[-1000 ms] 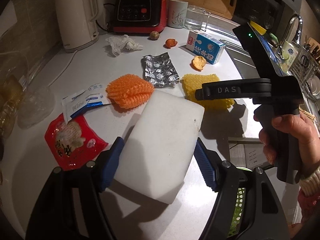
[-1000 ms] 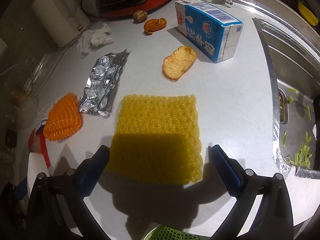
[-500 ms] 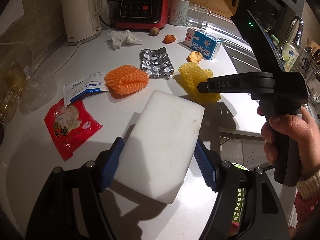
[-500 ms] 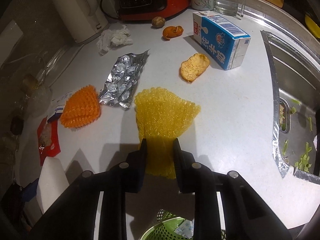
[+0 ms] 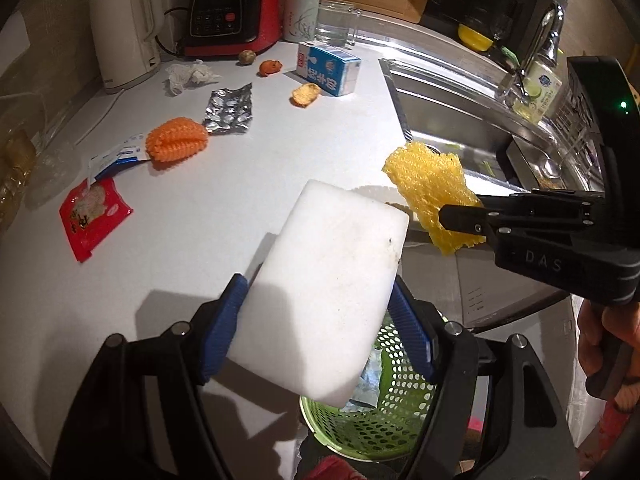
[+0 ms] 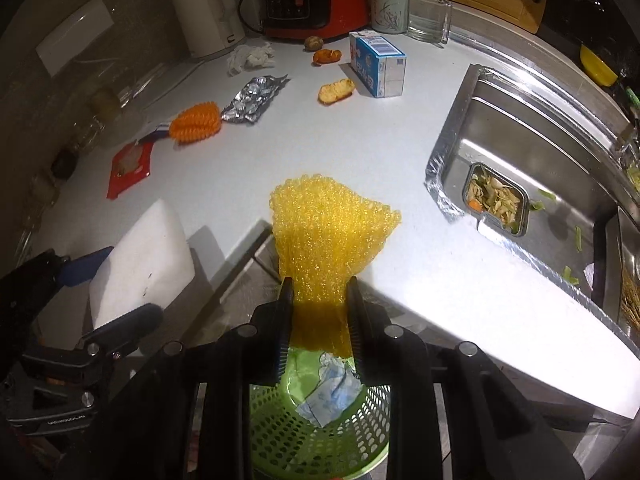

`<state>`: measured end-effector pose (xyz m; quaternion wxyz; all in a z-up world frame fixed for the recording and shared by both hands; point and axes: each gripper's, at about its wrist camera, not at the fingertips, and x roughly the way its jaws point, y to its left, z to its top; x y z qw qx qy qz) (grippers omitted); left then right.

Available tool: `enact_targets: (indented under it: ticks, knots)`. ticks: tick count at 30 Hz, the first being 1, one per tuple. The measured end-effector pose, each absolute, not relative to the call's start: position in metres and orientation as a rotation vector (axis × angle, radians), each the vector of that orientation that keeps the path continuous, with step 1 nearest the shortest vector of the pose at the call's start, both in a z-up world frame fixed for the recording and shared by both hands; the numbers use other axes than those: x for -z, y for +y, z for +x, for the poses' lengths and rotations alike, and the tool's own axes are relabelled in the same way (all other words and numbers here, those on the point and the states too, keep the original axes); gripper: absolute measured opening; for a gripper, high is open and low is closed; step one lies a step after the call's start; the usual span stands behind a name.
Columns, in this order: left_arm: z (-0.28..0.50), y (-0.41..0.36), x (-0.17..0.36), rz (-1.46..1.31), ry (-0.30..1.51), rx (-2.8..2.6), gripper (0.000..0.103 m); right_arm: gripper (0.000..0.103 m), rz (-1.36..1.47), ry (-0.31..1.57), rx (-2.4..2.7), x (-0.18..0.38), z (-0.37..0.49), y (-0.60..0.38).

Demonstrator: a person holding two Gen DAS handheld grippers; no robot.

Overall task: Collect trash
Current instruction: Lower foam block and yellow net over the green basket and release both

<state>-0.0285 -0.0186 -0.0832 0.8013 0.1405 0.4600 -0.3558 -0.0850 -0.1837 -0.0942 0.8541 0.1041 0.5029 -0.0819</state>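
Countertop (image 6: 360, 152), white and wide, runs back to the kettle (image 5: 124, 32) and the red blender base (image 5: 232, 16), with the steel sink (image 6: 540, 184) sunk in along its right side. Below the counter's front edge stands a green perforated bin (image 6: 320, 432), a bit of crumpled paper already in it.

Both hands are carrying trash above that bin. The left gripper (image 5: 316, 312) has its blue pads pressed against the long sides of a white foam block (image 5: 328, 280), jaws fairly wide because the block is wide. It looks light and stiff, likely to dent, so the flat sides are the sensible place to pinch it. The right gripper (image 6: 320, 300) is nearly closed, squeezing the lower edge of a yellow foam net (image 6: 332, 232) that fans out above the fingers. That net seems feather-light and floppy; any bunched edge will do, though it may cling to the pads on release.

Still on the counter, well apart from the hands: a blue milk carton (image 5: 328, 68), an orange foam net (image 5: 176, 144), a foil blister pack (image 5: 230, 110), a red snack wrapper (image 5: 94, 216), a crumpled tissue (image 5: 188, 76) and bits of orange peel (image 5: 306, 94). Nothing blocks the drop, though the two grippers crowd each other over the bin.
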Motion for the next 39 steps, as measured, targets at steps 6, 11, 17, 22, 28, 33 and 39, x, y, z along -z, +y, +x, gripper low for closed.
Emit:
enact_targets:
  ticks: [6, 11, 17, 22, 28, 33, 39]
  knots:
    - [-0.077, -0.036, 0.102, 0.304, 1.052, 0.726, 0.069, 0.026, 0.213, 1.101, 0.105, 0.114, -0.131, -0.189]
    - [-0.112, -0.05, 0.13, 0.303, 1.134, 0.674, 0.069, 0.027, 0.229, 1.129, 0.061, 0.128, -0.162, -0.2]
    - [-0.139, -0.06, 0.153, 0.295, 1.233, 0.626, 0.076, 0.028, 0.222, 1.157, 0.026, 0.14, -0.191, -0.21]
    - [-0.146, -0.059, 0.147, 0.277, 1.228, 0.587, 0.084, 0.028, 0.2, 1.169, -0.008, 0.143, -0.2, -0.208]
    - [-0.143, -0.052, 0.132, 0.267, 1.194, 0.543, 0.086, 0.03, 0.173, 1.16, -0.051, 0.139, -0.199, -0.201]
    - [-0.135, -0.041, 0.121, 0.258, 1.172, 0.498, 0.088, 0.036, 0.141, 1.177, -0.092, 0.142, -0.195, -0.191]
    - [-0.124, -0.025, 0.11, 0.254, 1.14, 0.441, 0.09, 0.089, 0.102, 1.177, -0.095, 0.143, -0.191, -0.179]
